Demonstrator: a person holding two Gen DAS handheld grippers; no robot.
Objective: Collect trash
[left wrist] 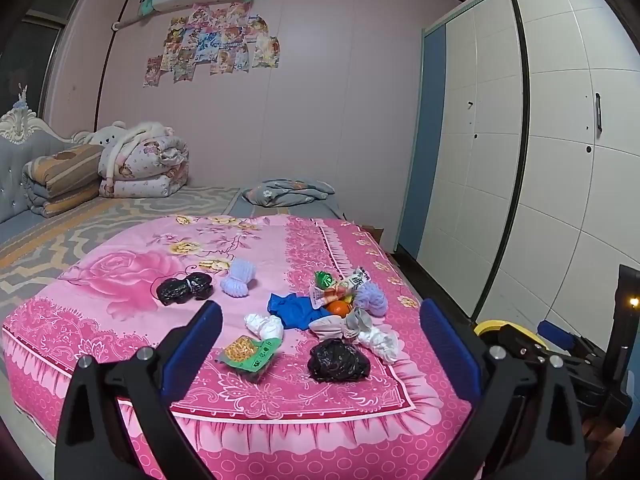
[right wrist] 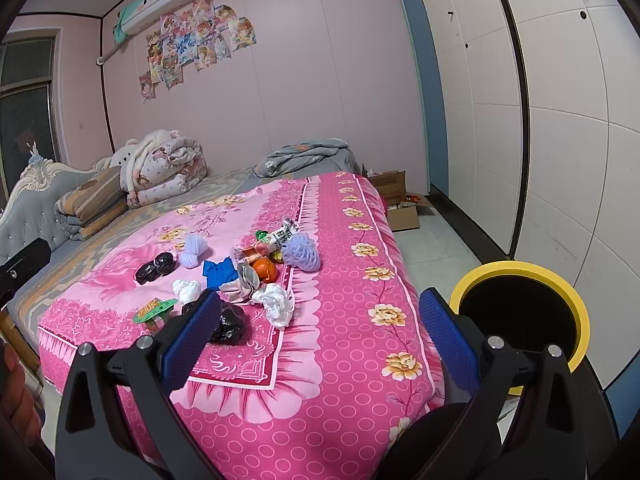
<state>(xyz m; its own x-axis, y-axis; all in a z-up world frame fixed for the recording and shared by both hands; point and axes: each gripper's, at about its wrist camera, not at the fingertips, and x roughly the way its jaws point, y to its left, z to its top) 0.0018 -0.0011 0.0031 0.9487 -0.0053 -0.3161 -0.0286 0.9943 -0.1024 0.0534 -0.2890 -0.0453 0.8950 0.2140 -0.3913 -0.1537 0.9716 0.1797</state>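
I held my left hand-held gripper (left wrist: 320, 344) and right hand-held gripper (right wrist: 320, 336) spread wide and empty, nothing collected yet: the black bag (left wrist: 338, 361), green wrapper (left wrist: 250, 354) and other trash still lay on the bed (left wrist: 120, 320), the yellow-rimmed bin (right wrist: 520, 316) waiting beside the bed.

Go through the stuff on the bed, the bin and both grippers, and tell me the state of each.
left gripper: open, empty
right gripper: open, empty
yellow bin: open top, beside the bed
black bag: crumpled, on the bedspread
green snack packet: lying flat
orange: whole, in the pile
white tissue: crumpled
wardrobe doors: closed
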